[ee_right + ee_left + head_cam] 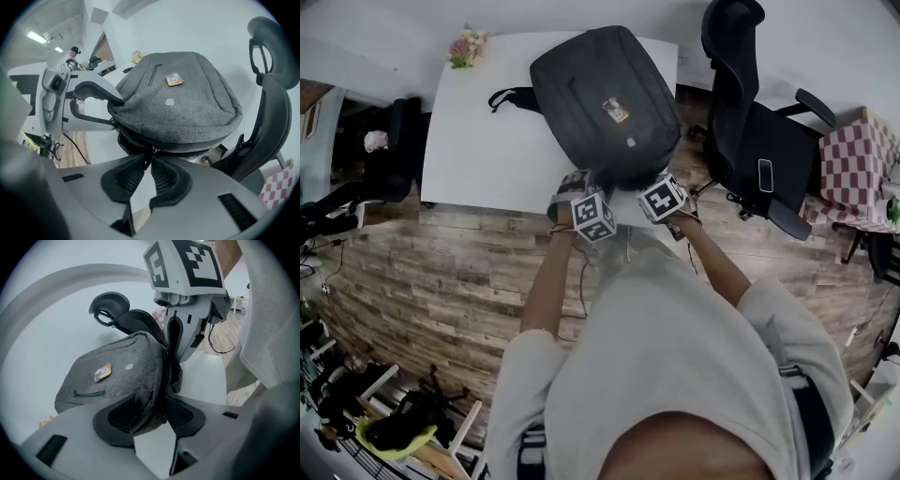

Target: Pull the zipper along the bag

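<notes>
**Both tongs clamped on the near end of the bag**

The grey bag [600, 98] lies flat on the white worktop [478, 141], its front panel with the small label facing up. In the head view its long axis runs from the person outward, leaning a little to the left at the far end. A black strap trails off the far left side. The near, rounded end sits close to the worktop edge in front of the person, and a black office chair [750, 122] stands to the right.

The left tongs [152, 413] are closed on a fold of the bag's grey fabric at that near end, and the cloth bunches between the dark pads.

The right tongs [149, 171] are drawn almost together. They pinch the zipper pull [151, 154], which hangs from the zip seam running around the bag's edge.
</notes>
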The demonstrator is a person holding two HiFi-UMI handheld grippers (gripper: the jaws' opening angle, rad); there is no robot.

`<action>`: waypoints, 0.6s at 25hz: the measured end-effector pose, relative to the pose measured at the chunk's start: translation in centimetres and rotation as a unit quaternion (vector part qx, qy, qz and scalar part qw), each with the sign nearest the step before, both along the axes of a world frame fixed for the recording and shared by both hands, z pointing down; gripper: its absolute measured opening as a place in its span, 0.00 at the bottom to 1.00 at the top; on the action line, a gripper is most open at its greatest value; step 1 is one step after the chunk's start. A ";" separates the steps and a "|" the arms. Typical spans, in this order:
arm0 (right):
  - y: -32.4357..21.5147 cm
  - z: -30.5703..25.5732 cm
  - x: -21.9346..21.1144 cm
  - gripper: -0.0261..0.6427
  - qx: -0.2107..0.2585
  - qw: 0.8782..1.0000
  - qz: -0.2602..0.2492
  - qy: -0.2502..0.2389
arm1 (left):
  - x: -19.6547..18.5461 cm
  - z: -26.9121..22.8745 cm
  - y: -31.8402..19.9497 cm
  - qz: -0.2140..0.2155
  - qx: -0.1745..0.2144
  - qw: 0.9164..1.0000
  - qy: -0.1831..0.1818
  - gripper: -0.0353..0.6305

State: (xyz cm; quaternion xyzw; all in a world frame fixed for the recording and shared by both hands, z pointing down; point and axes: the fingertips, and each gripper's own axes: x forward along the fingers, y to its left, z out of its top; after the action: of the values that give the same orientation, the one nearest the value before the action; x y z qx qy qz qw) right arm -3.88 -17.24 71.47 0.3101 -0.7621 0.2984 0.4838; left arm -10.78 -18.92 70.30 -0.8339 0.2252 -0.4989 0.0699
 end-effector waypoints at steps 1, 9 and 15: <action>0.3 0.0 0.1 0.14 0.001 1.000 -0.002 -0.003 | -0.1 -0.4 0.1 -0.006 0.005 1.000 0.003 0.34; -0.2 -4.3 0.5 0.28 0.101 0.993 0.014 -0.067 | -1.1 -4.7 1.3 -0.126 0.014 0.987 0.103 0.43; -4.2 -10.6 0.0 0.20 0.208 0.971 0.038 -0.113 | -3.1 -11.4 -0.6 -0.263 0.032 0.928 0.263 0.37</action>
State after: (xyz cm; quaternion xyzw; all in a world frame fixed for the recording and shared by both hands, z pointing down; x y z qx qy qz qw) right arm -3.85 -21.42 60.90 0.3970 -0.8446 0.1849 0.3078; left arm -13.92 -19.52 58.91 -0.8436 0.4625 -0.2543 -0.0986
